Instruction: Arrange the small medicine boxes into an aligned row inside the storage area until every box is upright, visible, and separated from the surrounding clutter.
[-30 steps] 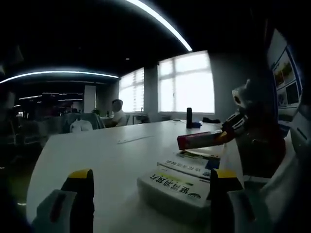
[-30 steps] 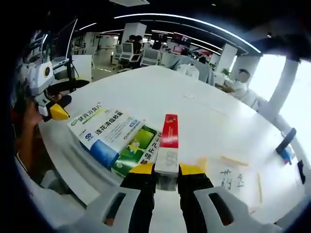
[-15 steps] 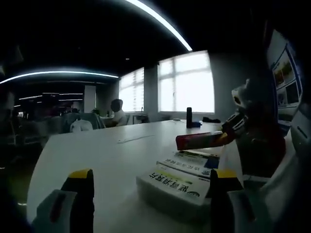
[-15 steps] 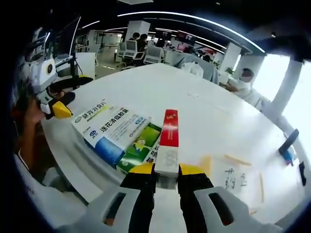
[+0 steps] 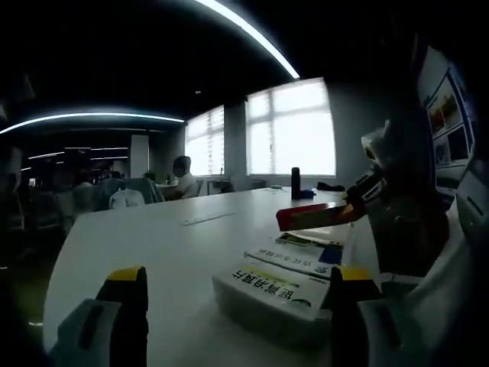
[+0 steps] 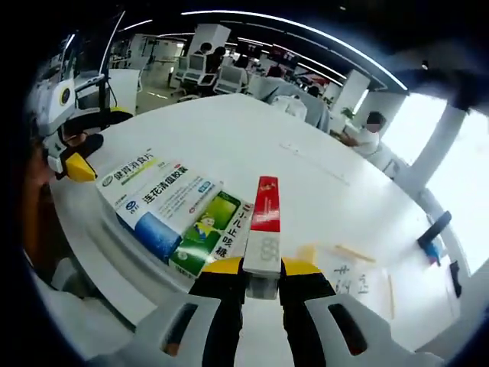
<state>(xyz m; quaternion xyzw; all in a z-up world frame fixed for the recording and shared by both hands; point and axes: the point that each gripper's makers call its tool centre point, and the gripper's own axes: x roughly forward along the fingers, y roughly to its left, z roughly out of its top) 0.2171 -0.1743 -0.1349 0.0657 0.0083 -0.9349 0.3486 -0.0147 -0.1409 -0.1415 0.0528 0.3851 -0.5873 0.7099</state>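
My right gripper (image 6: 262, 277) is shut on the near end of a slim red-and-white medicine box (image 6: 264, 228), held level above the white table (image 6: 229, 145). Under and left of it lie flat a green box (image 6: 208, 234), a white-and-blue box (image 6: 159, 203) and a white box with a yellow-green stripe (image 6: 126, 171), side by side. My left gripper (image 5: 238, 310) stands open just above the table, with the striped white box (image 5: 267, 293) between its tips. The red-and-white box (image 5: 312, 216) hangs beyond it in the right gripper (image 5: 355, 202). The left gripper (image 6: 85, 145) sits at the table's left edge.
A sheet of paper (image 6: 348, 279) with handwriting lies right of the boxes. A dark bottle (image 6: 432, 229) stands at the far right of the table. A person (image 6: 370, 138) sits at the far side, with office chairs and desks behind. Wide bare tabletop extends beyond the boxes.
The right gripper has lifted the red-and-white box slightly and its view has shifted a little. The left gripper stays open and still.
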